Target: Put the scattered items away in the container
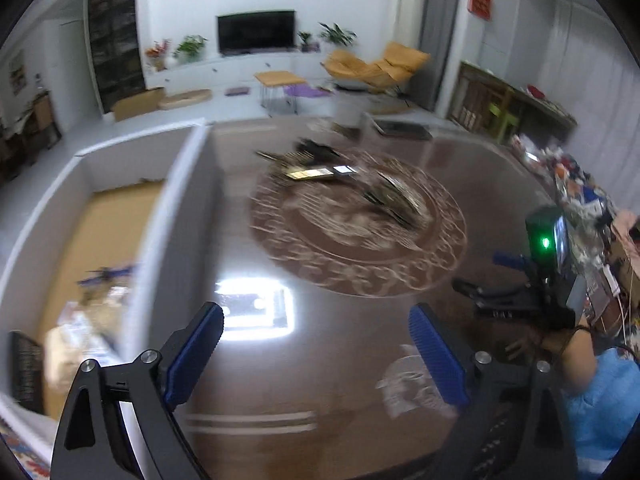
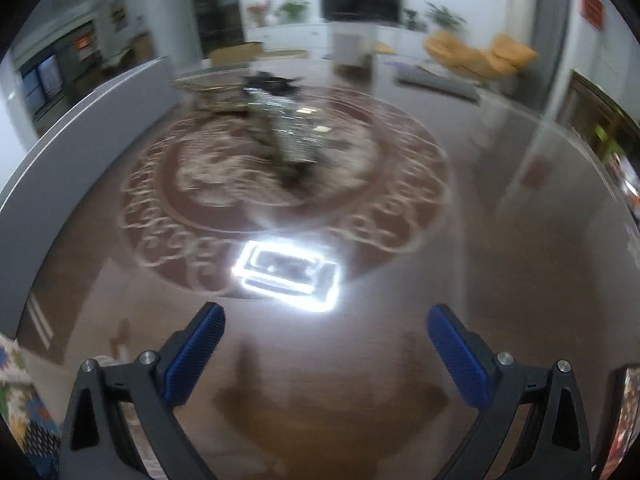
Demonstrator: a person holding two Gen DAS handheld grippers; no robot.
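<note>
- Blue-padded fingers (image 1: 438, 354) of the left gripper (image 1: 316, 344) are standing wide apart at the near edge of its own view, gripping nothing, above the glossy brown table (image 1: 360, 340).
- Likewise the right gripper (image 2: 326, 344) is hanging over the same table with its jaws spread and nothing between them; its body is also showing at the right of the left view, well apart from the left one.
- Just left of the left gripper, the white container (image 1: 188, 184) is sitting on the table, its near wall running away toward the far side; in the right view that wall is showing only as a grey band at the left.
- Inside it, on the cardboard-coloured floor, some items (image 1: 100, 304) are already lying near the camera end, though blur is making them impossible to name.
- Farther out, on the table's round ornamental pattern, a cluster of scattered items (image 1: 340, 176) is still waiting: dark, flat, packet-like pieces, some shiny, right of the container and clear of its wall.
- Judging by this, the tidying is partly done: a share is in the container, and the central cluster is left to carry over.
- Both views are smearing, so finer detail cannot be told.
</note>
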